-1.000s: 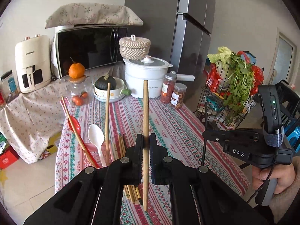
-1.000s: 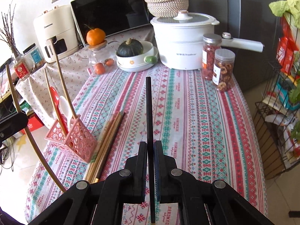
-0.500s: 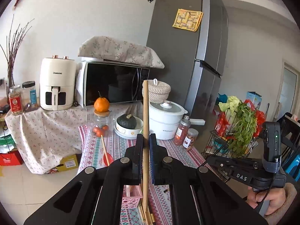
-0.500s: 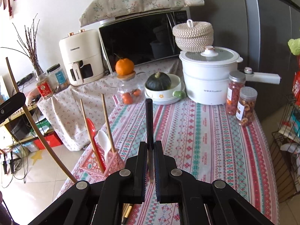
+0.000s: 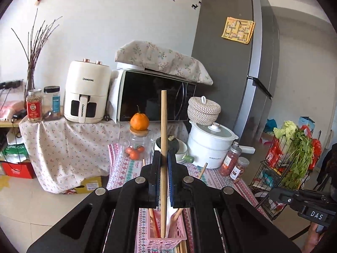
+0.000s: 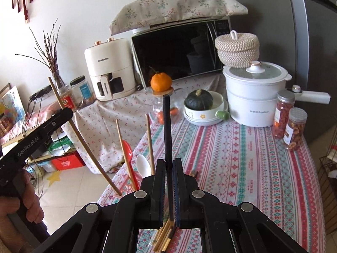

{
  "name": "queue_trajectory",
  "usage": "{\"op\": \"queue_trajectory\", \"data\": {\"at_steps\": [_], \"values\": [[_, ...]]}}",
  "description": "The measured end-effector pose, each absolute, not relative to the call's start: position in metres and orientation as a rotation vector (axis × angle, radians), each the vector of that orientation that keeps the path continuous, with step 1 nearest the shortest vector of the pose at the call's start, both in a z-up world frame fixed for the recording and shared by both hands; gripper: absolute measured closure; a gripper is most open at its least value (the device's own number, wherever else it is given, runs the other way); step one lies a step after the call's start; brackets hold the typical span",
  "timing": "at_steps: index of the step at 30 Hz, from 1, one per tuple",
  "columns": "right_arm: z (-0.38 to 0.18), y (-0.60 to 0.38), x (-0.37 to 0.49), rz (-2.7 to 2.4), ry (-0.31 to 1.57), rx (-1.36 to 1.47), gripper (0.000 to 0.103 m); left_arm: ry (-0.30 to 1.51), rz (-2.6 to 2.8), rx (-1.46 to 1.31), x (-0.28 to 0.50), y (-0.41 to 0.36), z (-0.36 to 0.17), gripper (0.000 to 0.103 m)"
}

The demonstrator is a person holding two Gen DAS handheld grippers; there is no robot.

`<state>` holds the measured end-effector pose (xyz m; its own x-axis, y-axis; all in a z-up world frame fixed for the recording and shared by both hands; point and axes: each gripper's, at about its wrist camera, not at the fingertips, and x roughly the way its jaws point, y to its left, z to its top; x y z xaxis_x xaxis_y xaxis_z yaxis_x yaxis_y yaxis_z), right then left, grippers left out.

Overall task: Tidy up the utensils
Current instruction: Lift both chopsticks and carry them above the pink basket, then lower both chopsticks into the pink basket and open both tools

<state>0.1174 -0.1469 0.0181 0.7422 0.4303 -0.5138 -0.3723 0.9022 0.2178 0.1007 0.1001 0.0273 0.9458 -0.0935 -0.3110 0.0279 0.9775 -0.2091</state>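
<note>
Left wrist: "CHANGHONG" on air fryer (image 5: 87, 92).

striped tablecloth (image 6: 242, 158): pink basket (image 5: 164, 235), loose chopsticks (image 6: 163, 235), white pot (image 6: 254, 97).

Lighting: bright, even daylight in both views; source out of frame. White wall (image 5: 118, 21) near overexposed. Glare: pale sheen down the tall grey refrigerator (image 5: 238, 67); dim reflections in the black glass microwave door (image 6: 174, 48). Shadows: soft, faint, beneath the white lidded pot (image 6: 254, 97) on the striped patterned cloth-covered surface (image 6: 242, 158). Distortion: strong fisheye bowing, black vignette at corners. Focus: sharp centre, slight softness toward edges; near black gripper frames dark, low in detail.
</note>
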Motion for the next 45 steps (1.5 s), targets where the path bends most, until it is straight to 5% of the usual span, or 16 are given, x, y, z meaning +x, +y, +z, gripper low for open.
{"op": "queue_trajectory", "data": {"at_steps": [22, 24, 26, 28, 45], "values": [[0.024, -0.123, 0.125, 0.480, 0.567, 0.117, 0.098, 0.613, -0.012, -0.289, 0.168, 0.112, -0.047, 0.095], [0.024, -0.123, 0.125, 0.489, 0.570, 0.115, 0.098, 0.646, -0.019, -0.326, 0.169, 0.114, -0.048, 0.089], [0.025, -0.123, 0.125, 0.498, 0.572, 0.121, 0.098, 0.662, -0.016, -0.351, 0.166, 0.116, -0.047, 0.061], [0.026, -0.124, 0.126, 0.507, 0.571, 0.130, 0.098, 0.666, -0.005, -0.359, 0.161, 0.117, -0.044, 0.047], [0.042, -0.116, 0.149, 0.514, 0.498, 0.260, 0.098, 0.822, -0.008, -0.259, 0.136, 0.124, -0.051, 0.033]]}}
